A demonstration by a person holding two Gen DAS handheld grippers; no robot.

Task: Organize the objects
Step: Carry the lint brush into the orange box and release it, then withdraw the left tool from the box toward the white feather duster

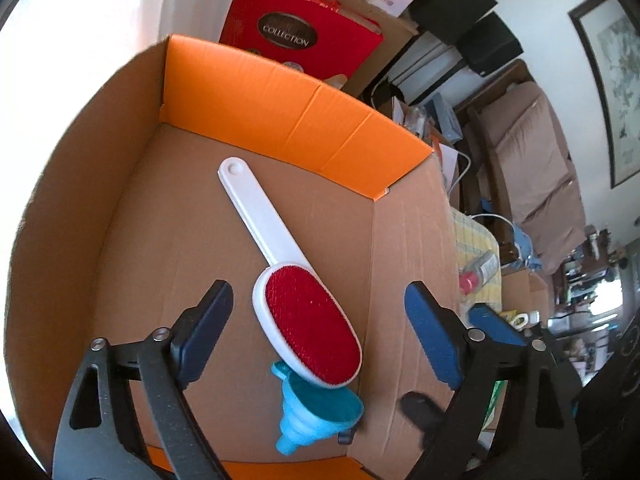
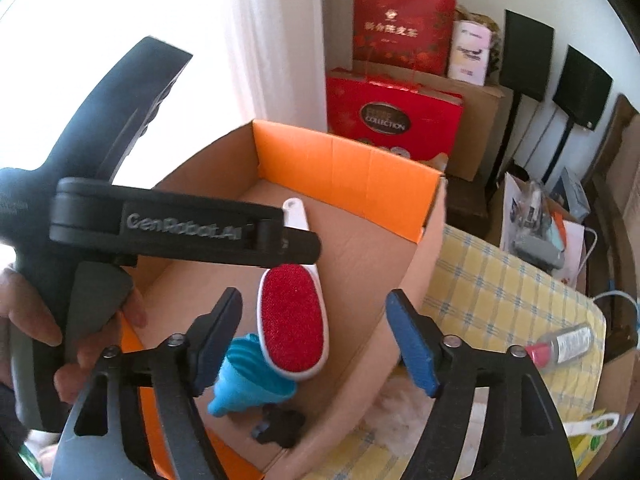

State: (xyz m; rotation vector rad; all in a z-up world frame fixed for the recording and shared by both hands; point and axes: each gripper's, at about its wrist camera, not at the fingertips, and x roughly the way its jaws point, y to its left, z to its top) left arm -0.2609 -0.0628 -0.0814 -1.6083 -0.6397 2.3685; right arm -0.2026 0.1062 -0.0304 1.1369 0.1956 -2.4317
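Note:
A white lint brush with a red pad (image 1: 304, 320) lies on the floor of an open cardboard box (image 1: 256, 92); its head rests on a blue collapsible funnel (image 1: 312, 412). A small black object (image 1: 420, 406) lies beside the funnel. My left gripper (image 1: 320, 332) is open and empty, hovering above the brush head. My right gripper (image 2: 316, 340) is open and empty above the box (image 2: 344, 156), over the brush (image 2: 292, 320), the funnel (image 2: 248, 376) and the black object (image 2: 280, 426). The left gripper's body (image 2: 160, 232) crosses the right wrist view.
The box stands on a yellow checked cloth (image 2: 500, 292). A clear bottle with a red cap (image 2: 564, 344) lies on the cloth right of the box. Red gift bags (image 2: 392, 116) and black speakers (image 2: 552, 72) stand behind. A brown sofa (image 1: 532, 176) is at right.

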